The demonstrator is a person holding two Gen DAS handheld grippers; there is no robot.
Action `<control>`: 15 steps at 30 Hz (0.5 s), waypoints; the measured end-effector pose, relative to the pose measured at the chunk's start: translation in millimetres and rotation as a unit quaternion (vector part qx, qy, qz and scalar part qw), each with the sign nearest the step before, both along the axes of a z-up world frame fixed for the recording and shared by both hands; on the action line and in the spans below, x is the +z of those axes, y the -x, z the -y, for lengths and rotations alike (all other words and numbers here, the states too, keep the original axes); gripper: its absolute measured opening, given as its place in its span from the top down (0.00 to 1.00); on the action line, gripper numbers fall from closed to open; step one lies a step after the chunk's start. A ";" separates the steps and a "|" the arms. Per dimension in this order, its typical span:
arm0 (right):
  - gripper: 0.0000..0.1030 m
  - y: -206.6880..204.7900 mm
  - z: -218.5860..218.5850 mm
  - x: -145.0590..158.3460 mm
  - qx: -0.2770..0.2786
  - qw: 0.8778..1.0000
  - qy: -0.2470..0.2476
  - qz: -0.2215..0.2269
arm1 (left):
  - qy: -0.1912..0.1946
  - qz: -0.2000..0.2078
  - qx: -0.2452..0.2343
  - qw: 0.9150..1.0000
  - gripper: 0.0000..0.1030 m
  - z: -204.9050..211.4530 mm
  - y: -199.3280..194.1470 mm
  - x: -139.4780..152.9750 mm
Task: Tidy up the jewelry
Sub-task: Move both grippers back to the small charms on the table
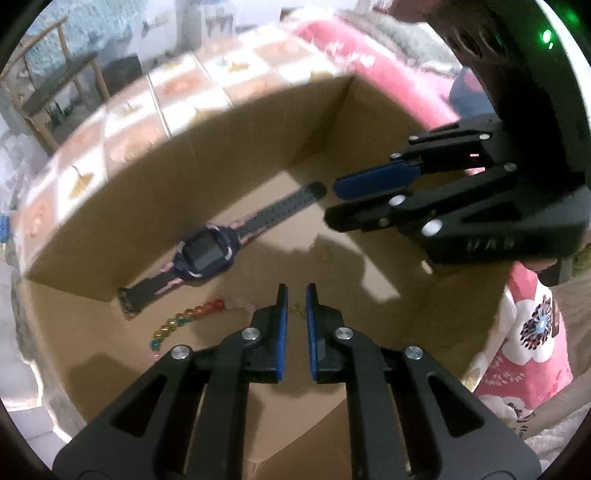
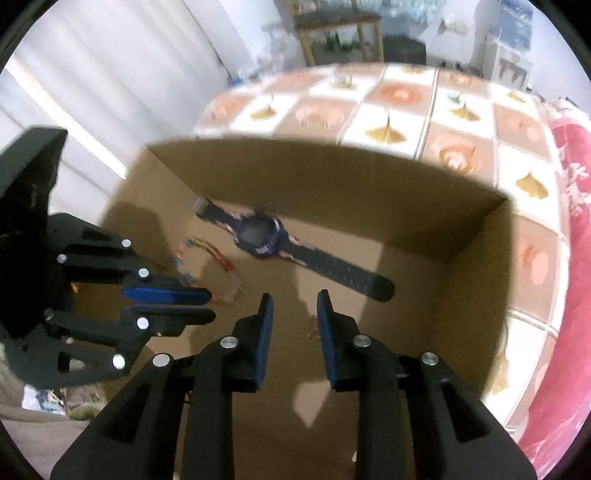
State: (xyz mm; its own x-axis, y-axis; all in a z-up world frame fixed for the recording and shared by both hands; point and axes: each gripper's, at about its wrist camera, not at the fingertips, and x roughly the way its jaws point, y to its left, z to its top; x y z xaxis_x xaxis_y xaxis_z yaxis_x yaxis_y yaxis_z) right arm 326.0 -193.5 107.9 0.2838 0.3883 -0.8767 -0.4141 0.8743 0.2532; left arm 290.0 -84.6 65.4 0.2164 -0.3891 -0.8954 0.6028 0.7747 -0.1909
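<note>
An open cardboard box [image 1: 221, 155] holds a dark smartwatch [image 1: 207, 254] with a pink-trimmed strap, lying flat along the far wall. Beside it lies a rainbow bead bracelet [image 1: 184, 317]. My left gripper [image 1: 295, 291] hangs inside the box near the bracelet, its blue pads a thin slit apart, and a small gold glint shows past the tips. In the right wrist view the right gripper [image 2: 295, 297] is open above a thin gold chain [image 2: 314, 328] on the box floor. The watch [image 2: 262, 236], the bracelet [image 2: 207, 258] and the left gripper [image 2: 212, 305] show there too. The right gripper [image 1: 330, 202] points at the watch strap's end.
The box [image 2: 369, 177] stands on a tablecloth [image 2: 388, 125] of white and pink picture squares. Pink floral fabric [image 1: 517, 332] lies along the right side. A wooden chair [image 2: 340, 33] stands beyond the table.
</note>
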 end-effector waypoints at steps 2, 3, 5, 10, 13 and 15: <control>0.76 16.7 14.1 23.0 -0.014 0.999 -0.033 0.032 | 0.015 0.028 0.005 0.999 0.90 -8.4 11.2 17.3; 0.76 24.6 20.1 32.2 -0.019 0.998 -0.049 0.046 | 0.022 0.054 0.011 0.998 0.84 -16.4 23.0 30.0; 0.73 60.1 40.0 58.7 -0.028 0.991 -0.099 0.090 | 0.036 0.102 0.015 0.994 0.73 -29.8 46.5 48.5; 0.66 146.4 68.8 68.4 -0.041 0.970 -0.181 0.158 | 0.054 0.193 0.026 0.979 0.66 -65.1 123.6 62.4; 0.66 188.2 69.3 43.6 -0.054 0.968 -0.190 0.152 | 0.064 0.192 0.038 0.979 0.65 -80.2 160.2 47.7; 0.66 210.7 66.0 16.9 -0.066 0.968 -0.206 0.128 | 0.087 0.164 0.042 0.982 0.65 -85.4 177.1 33.7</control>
